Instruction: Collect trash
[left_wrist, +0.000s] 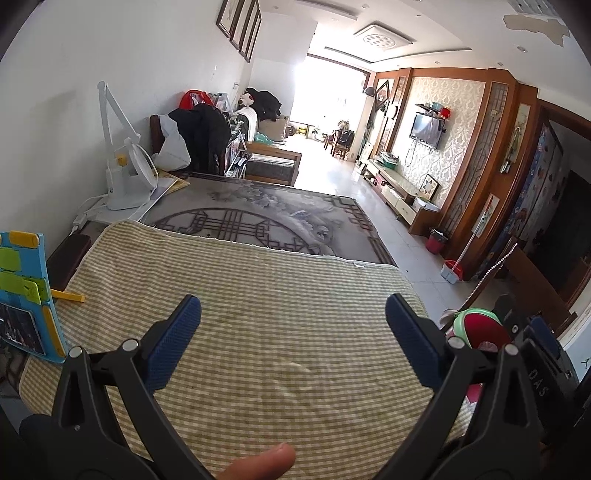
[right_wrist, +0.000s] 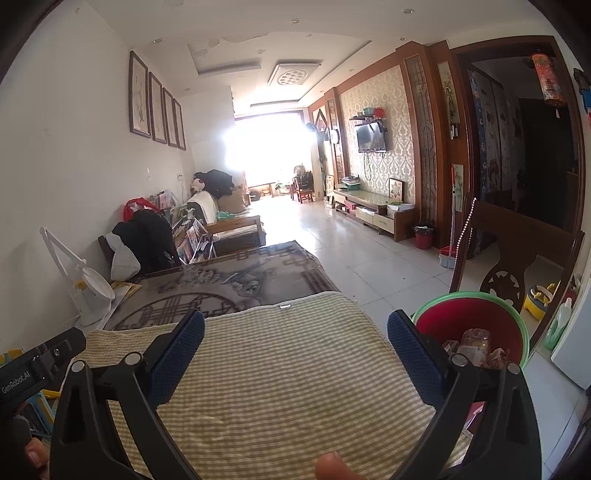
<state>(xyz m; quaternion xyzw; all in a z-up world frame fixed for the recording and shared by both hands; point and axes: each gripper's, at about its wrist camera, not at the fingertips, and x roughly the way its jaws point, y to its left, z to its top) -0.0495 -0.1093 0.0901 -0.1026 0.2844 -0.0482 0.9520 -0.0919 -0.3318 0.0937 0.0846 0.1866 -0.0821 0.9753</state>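
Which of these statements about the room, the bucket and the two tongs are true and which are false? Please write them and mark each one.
1. Both tongs, left and right, are open and hold nothing. True.
2. The red bucket with the green rim is empty. False: wrappers and other trash lie inside it.
3. The bucket stands to the right of the checked cloth. True.
4. A crumpled wrapper lies on the checked cloth between the right tongs. False: no trash shows on the cloth there.
5. The television hangs on the patterned wall on the right side. True.
6. The white desk lamp stands on the floor beside the bucket. False: it stands on the far left, near the white wall.
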